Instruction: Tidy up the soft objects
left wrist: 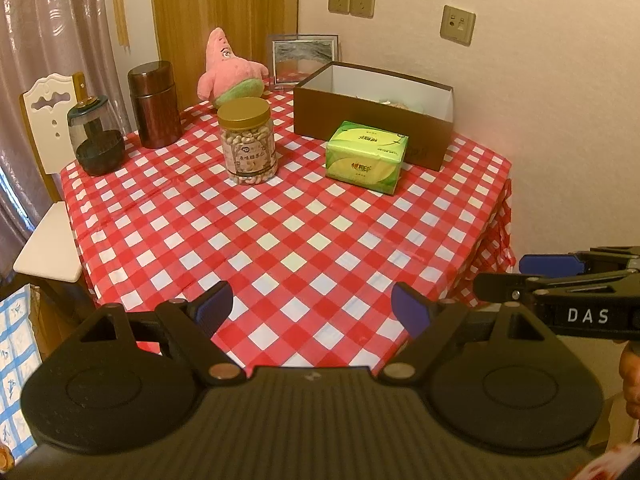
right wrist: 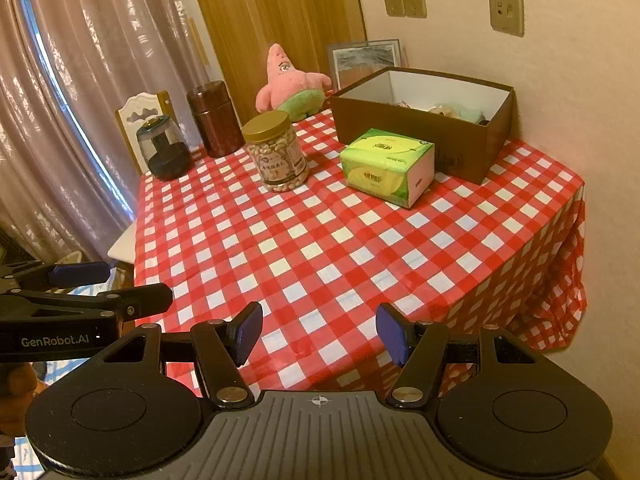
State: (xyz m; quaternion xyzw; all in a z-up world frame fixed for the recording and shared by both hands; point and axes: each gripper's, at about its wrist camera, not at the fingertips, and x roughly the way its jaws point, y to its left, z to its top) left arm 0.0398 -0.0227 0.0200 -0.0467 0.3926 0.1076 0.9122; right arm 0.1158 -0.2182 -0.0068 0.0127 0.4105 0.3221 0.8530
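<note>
Over the near edge of the checked table (left wrist: 304, 240), both grippers, left (left wrist: 312, 310) & right (right wrist: 319, 330), hang open w/ nothing between the pads, so reaching for the pink plush (left wrist: 230, 70) at the back, beside the brown box (left wrist: 372, 116), risks toppling the nut jar (left wrist: 248, 142) standing just in front of it.

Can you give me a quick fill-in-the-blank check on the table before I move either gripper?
1. The pink plush toy stands at the table's far edge, behind the ____-lidded nut jar.
2. The tissue pack lying in front of the brown box is mostly ____ in colour.
3. Both the left gripper and the right gripper are ____, with nothing between their pads.

Missing words: gold; green; open
</note>
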